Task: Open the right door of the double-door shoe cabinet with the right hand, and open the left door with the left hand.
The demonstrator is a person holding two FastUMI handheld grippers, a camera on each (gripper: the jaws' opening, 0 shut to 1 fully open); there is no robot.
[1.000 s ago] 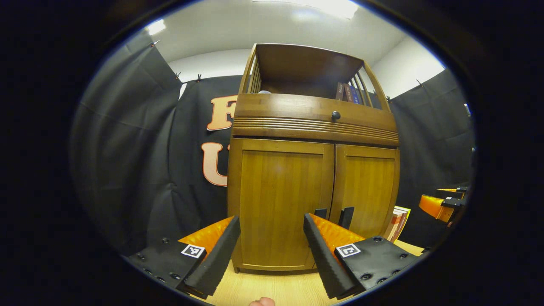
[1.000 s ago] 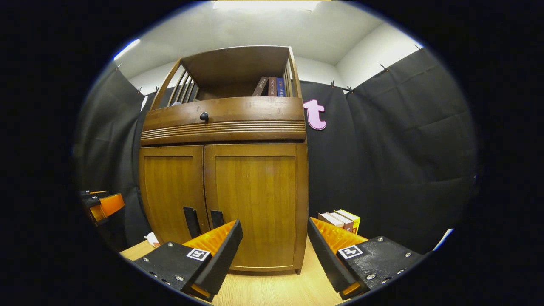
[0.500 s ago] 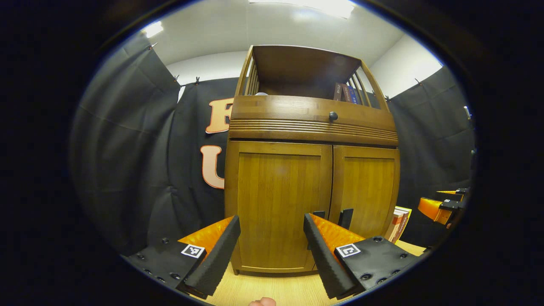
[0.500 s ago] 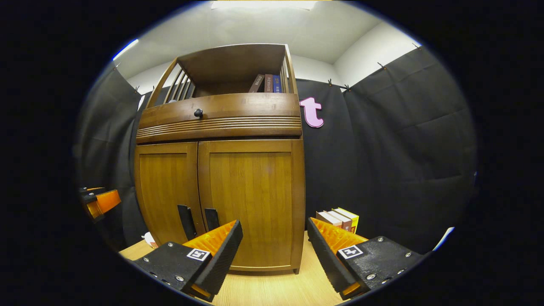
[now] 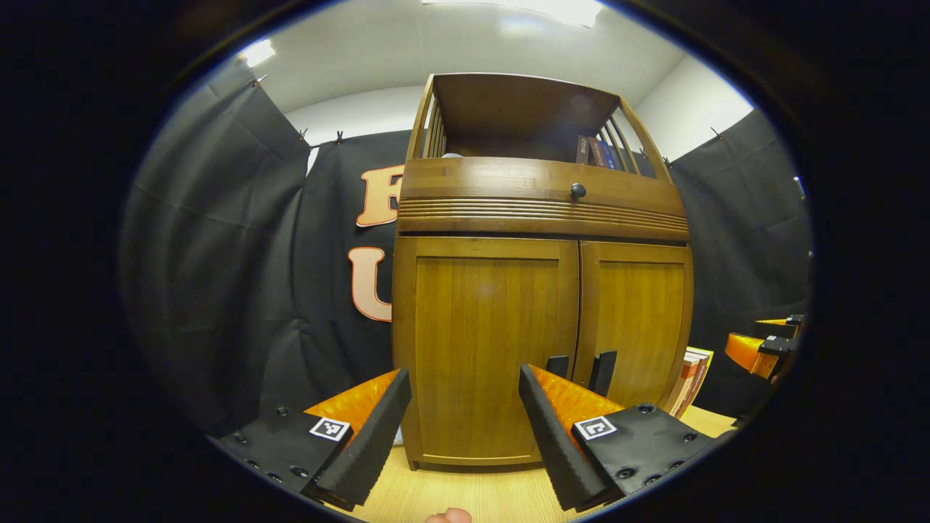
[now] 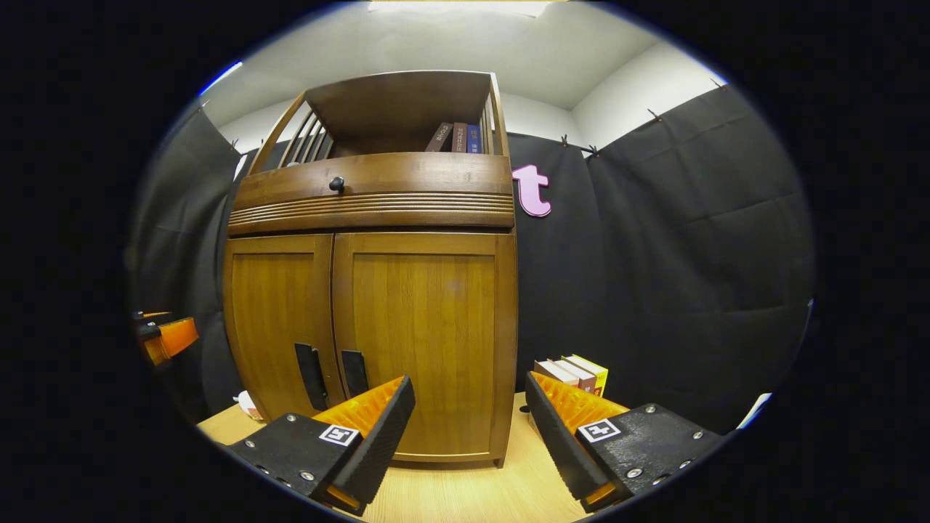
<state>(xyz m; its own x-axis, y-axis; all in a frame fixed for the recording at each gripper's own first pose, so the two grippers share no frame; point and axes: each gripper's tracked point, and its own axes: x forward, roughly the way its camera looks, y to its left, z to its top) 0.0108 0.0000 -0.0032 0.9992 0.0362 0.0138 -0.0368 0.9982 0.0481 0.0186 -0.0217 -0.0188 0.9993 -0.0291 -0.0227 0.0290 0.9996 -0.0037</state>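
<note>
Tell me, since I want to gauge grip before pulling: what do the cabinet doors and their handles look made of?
The right door and left door look like varnished wood: warm brown, vertical grain, a slight sheen. The right handle and left handle are dark matte bars, perhaps metal or plastic; the look leaves that open.

We see bare table (image 6: 465, 494) before the shoe cabinet (image 6: 429, 327); a stack of books (image 6: 574, 372) crowds its right side.

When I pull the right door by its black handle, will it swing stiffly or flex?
The right door looks like solid framed wood, so probably rigid. Its handle sits low by the centre seam, likely giving good leverage. The tall cabinet might shift if yanked.
</note>
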